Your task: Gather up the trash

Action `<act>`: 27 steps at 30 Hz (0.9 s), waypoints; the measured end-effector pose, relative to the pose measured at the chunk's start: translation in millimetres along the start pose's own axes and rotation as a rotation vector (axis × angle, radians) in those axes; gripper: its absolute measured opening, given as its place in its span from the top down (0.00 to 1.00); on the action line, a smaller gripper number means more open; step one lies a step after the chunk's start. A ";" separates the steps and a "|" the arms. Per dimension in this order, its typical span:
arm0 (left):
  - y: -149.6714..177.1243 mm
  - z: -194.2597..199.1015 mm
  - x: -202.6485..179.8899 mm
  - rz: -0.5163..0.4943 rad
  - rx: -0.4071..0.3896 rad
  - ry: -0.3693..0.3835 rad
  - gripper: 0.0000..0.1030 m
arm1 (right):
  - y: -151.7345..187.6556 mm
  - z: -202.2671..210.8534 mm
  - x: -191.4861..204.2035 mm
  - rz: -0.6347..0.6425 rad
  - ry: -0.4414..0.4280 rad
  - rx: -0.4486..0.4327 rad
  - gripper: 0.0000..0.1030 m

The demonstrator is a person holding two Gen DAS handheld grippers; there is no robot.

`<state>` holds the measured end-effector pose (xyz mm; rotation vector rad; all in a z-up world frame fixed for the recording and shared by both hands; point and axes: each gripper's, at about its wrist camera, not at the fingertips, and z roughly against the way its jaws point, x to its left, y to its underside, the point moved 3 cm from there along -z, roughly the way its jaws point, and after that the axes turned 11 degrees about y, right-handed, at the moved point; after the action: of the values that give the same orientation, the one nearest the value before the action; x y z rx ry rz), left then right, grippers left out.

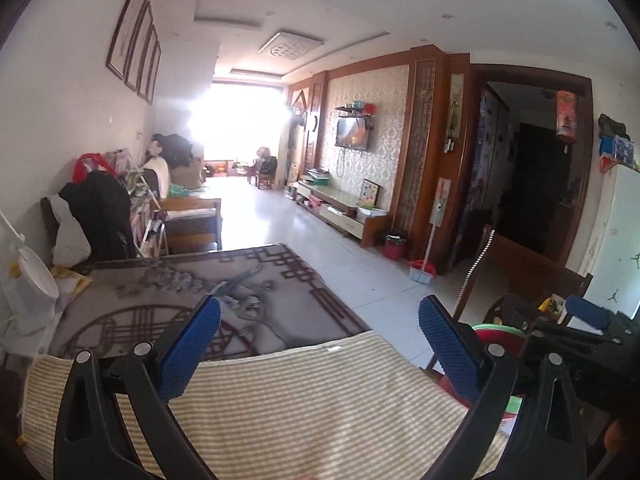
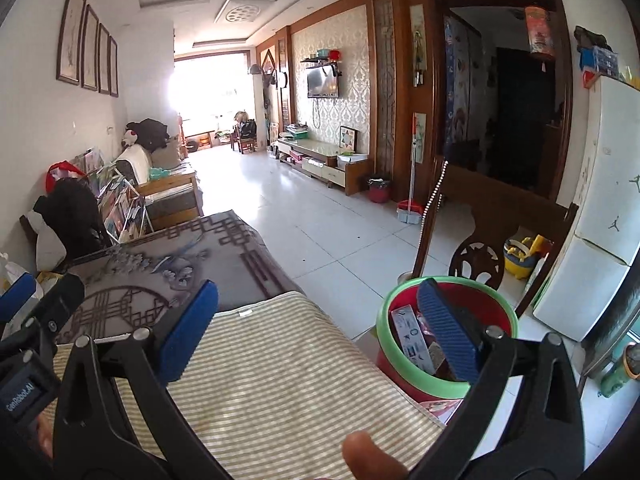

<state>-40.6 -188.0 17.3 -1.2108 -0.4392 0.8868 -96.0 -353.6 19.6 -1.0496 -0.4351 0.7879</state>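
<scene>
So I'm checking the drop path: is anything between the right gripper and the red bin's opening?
Nothing visible blocks it. The right gripper is open and empty above the striped mat, and the red bin stands just off the table edge, mouth open, with boxes already inside.

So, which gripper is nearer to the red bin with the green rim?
Right. The right gripper hangs beside the bin, one finger in front of its opening. The left gripper is over the striped mat, farther from it.
</scene>
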 end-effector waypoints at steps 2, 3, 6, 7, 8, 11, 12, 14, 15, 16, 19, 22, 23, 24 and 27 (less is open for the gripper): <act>0.1 -0.1 1.5 -0.004 0.012 -0.010 0.08 | 2.4 2.8 1.7 0.003 0.000 -0.002 0.05; 0.7 0.5 2.9 -0.001 0.015 -0.011 0.08 | 2.3 3.5 3.5 0.006 0.000 -0.002 0.05; 1.8 4.9 6.6 0.008 0.017 -0.011 0.08 | 3.7 6.2 7.6 0.016 -0.005 -0.005 0.05; 2.0 5.1 7.1 0.004 0.021 -0.009 0.08 | 4.0 6.7 9.1 0.019 -0.006 -0.007 0.05; 2.3 5.2 7.2 -0.001 0.025 -0.005 0.08 | 4.5 6.5 9.2 0.022 -0.007 -0.008 0.05; 3.3 4.9 5.3 -0.018 0.032 -0.012 0.08 | 6.8 7.7 11.7 0.028 -0.008 -0.008 0.05; 3.5 4.9 4.6 -0.019 0.033 -0.014 0.08 | 6.6 7.8 12.3 0.028 -0.010 -0.007 0.05; 4.0 5.1 4.9 -0.020 0.039 -0.008 0.08 | 6.8 7.5 13.2 0.028 -0.011 -0.005 0.05; 4.7 5.2 3.7 -0.021 0.041 -0.006 0.08 | 6.9 7.6 13.0 0.028 -0.010 -0.005 0.05; 4.9 5.5 3.7 -0.024 0.043 -0.005 0.08 | 6.3 7.9 13.5 0.030 -0.011 -0.003 0.05; 4.9 5.8 2.0 -0.027 0.044 -0.006 0.08 | 6.6 7.2 14.3 0.037 -0.011 0.000 0.05; 5.0 5.3 0.2 -0.027 0.051 -0.006 0.08 | 7.7 7.4 13.1 0.038 -0.007 0.001 0.05; 5.4 5.4 0.6 -0.024 0.054 -0.006 0.08 | 7.7 7.2 12.9 0.038 -0.007 0.002 0.05; 5.8 5.4 1.1 -0.021 0.058 -0.005 0.08 | 7.8 7.1 12.9 0.038 -0.007 0.002 0.05; 6.3 4.3 2.6 -0.006 0.070 -0.005 0.08 | 8.3 6.8 13.0 0.039 -0.007 0.005 0.05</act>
<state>-44.3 -182.7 12.4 -1.1429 -0.4122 0.8936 -95.0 -337.5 14.8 -1.0541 -0.4191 0.8272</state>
